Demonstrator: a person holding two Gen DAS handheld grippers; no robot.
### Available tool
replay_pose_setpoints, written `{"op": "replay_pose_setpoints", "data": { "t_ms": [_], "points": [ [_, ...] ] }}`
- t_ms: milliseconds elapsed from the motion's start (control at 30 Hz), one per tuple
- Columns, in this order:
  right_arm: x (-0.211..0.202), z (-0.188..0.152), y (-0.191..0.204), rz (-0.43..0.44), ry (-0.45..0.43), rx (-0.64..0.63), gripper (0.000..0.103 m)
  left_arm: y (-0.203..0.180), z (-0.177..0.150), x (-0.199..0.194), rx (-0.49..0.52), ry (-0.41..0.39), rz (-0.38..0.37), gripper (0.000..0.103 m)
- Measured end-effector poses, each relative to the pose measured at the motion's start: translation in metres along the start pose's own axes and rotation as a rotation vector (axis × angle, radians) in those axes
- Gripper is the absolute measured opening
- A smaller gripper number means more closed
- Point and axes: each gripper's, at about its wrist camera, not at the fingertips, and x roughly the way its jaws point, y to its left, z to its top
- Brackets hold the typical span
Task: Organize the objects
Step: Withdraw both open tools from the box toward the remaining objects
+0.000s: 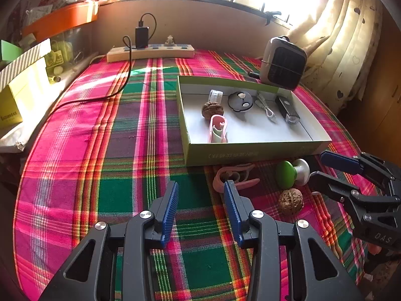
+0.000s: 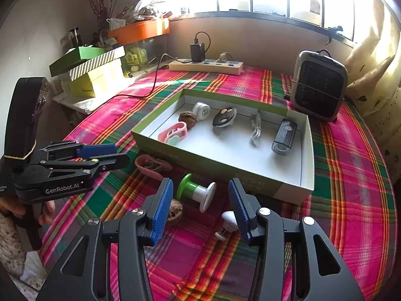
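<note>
Walnut (image 2: 175,214), green-white spool (image 2: 196,192), pink clip (image 2: 150,166) & small white hook (image 2: 228,223) lie on plaid desk (image 2: 351,188), just in front of open box (image 2: 307,175). Left gripper (image 1: 201,190) & right gripper (image 2: 200,190) hover above w/ jaws wide open, holding nothing.

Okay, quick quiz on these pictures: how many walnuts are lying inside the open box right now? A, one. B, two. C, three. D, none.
A: one walnut lies inside the box, next to the pink clip; the other walnut sits out on the plaid cloth near the green and white stamp-like piece.
</note>
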Motion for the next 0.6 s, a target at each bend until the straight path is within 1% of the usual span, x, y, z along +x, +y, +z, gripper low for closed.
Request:
{"op": "replay_pose_setpoints", "data": {
  "t_ms": [267, 600],
  "points": [
    [0.011, -0.009, 0.021, 0.026, 0.030, -0.049, 0.048, 0.005, -0.003, 0.005, -0.017, 0.013, -0.001, 0.036],
    [0.024, -0.016, 0.029, 0.028, 0.072, -0.060, 0.048, 0.005, -0.003, 0.009, -0.006, 0.018, -0.015, 0.037]
  ]
}}
